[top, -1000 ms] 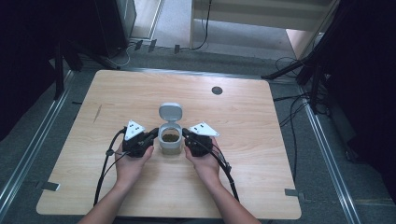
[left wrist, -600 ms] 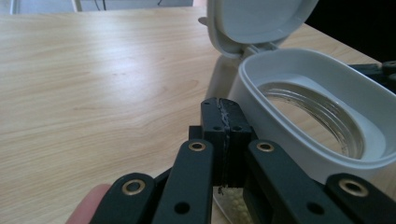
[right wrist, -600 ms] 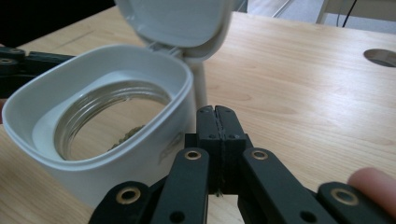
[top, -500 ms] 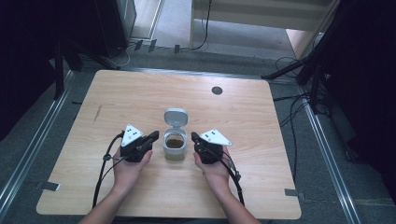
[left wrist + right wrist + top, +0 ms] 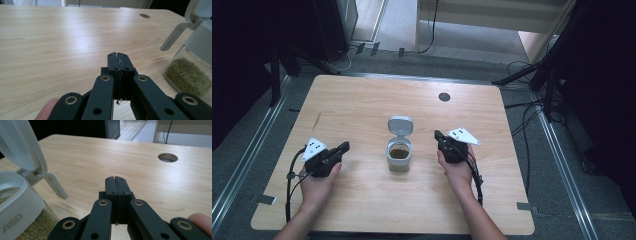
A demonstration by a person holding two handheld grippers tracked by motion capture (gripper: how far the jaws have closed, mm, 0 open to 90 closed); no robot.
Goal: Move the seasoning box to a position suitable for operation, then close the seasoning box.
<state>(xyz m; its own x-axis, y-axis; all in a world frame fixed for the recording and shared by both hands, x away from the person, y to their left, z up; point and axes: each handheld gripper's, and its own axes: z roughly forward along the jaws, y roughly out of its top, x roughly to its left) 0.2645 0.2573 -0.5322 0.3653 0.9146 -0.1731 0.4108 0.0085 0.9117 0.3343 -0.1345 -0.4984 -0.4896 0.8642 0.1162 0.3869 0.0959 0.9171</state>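
Observation:
A clear glass jar (image 5: 399, 157) with a grey collar stands near the middle of the wooden table (image 5: 362, 105), holding green-brown grains. Its grey flip lid (image 5: 400, 125) is swung open toward the far side. My left gripper (image 5: 345, 146) rests on the table well to the left of the jar, shut and empty. My right gripper (image 5: 438, 135) sits to the right of the jar, also shut with nothing in it. In the left gripper view the jar (image 5: 192, 72) stands at the right beyond my gripper (image 5: 117, 55). In the right gripper view the jar (image 5: 17, 202) and lid (image 5: 22, 147) are at the left of my gripper (image 5: 115, 180).
A round cable hole (image 5: 444, 97) is set in the table's far right part. Cables trail from both grippers back along the person's forearms. Dark stands and floor cables surround the table.
Both grippers have drawn away from the jar, the left one farther out to the left, the right one to the right. The jar stays where it was with its lid open.

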